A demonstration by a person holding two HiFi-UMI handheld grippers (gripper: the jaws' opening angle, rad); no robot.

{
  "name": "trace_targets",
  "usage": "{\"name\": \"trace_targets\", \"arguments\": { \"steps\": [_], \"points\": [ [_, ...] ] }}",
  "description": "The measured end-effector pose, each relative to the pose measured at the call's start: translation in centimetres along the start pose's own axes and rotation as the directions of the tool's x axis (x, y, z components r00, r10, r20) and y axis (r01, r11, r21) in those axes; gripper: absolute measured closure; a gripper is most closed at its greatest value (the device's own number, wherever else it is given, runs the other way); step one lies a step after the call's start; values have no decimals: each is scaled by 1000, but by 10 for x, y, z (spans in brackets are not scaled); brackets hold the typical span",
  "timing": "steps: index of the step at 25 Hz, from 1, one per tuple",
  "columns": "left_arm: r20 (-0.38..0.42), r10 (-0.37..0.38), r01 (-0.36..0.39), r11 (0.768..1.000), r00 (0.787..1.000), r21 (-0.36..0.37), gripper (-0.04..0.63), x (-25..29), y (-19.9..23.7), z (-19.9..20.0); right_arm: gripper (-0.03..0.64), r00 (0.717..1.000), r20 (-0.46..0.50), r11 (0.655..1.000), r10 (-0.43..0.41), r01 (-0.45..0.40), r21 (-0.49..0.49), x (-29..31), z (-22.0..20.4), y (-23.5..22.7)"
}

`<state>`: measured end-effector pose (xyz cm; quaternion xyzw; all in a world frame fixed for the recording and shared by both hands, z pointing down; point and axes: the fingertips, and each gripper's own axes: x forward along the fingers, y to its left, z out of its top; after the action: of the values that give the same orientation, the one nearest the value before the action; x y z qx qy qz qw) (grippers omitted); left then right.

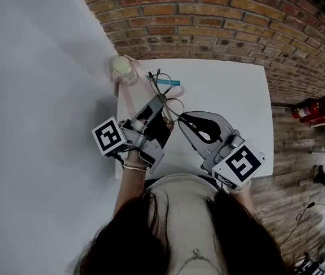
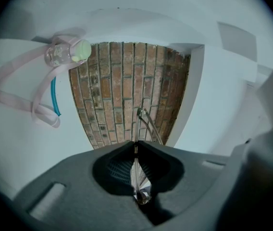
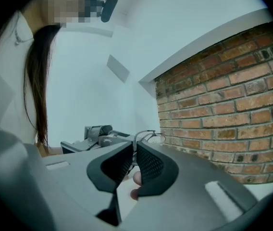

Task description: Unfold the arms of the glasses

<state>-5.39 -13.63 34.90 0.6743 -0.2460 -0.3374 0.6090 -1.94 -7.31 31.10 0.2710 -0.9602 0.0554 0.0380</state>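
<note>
Glasses (image 1: 173, 107) sit over the white table (image 1: 231, 96) in head view, btwn the left gripper (image 1: 163, 103) & right gripper (image 1: 184, 119), both sets of tips at the thin wire frame. Which part each has is too small to tell. Jar w/ green lid (image 1: 122, 69) is at the far-left corner, teal tube (image 1: 169, 82) near it. Left gripper view: left gripper (image 2: 135, 146) jaws together, pinched on a thin piece of the glasses (image 2: 146, 124); the rest pokes past the tips against brick. Jar (image 2: 67, 53), pink strap (image 2: 11, 90) & tube (image 2: 55, 100) lie at left. Right gripper view: right gripper (image 3: 132, 150) jaws nearly together, clamped on the frame; lens rim of the glasses (image 3: 152, 137) shows just above the tips, left gripper (image 3: 95, 134) behind. Arms folded or not: can't tell.
</note>
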Motion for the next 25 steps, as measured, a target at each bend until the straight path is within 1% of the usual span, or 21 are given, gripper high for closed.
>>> {"name": "trace_targets", "arguments": {
  "steps": [17,21,25],
  "points": [
    [-18,22,-21,999,1000,26,571,-3,8,-4,584,1000,16,1000,4,-4,-18,-2,17,0],
    [-23,26,-26,999,999,30,571,-4,10,-4,584,999,35,1000,13,-12,-24,-1,24,1],
    [-32,30,-29,999,999,32,571,-4,13,-6,584,999,35,999,3,-2,-39,-2,26,-1]
  ]
}}
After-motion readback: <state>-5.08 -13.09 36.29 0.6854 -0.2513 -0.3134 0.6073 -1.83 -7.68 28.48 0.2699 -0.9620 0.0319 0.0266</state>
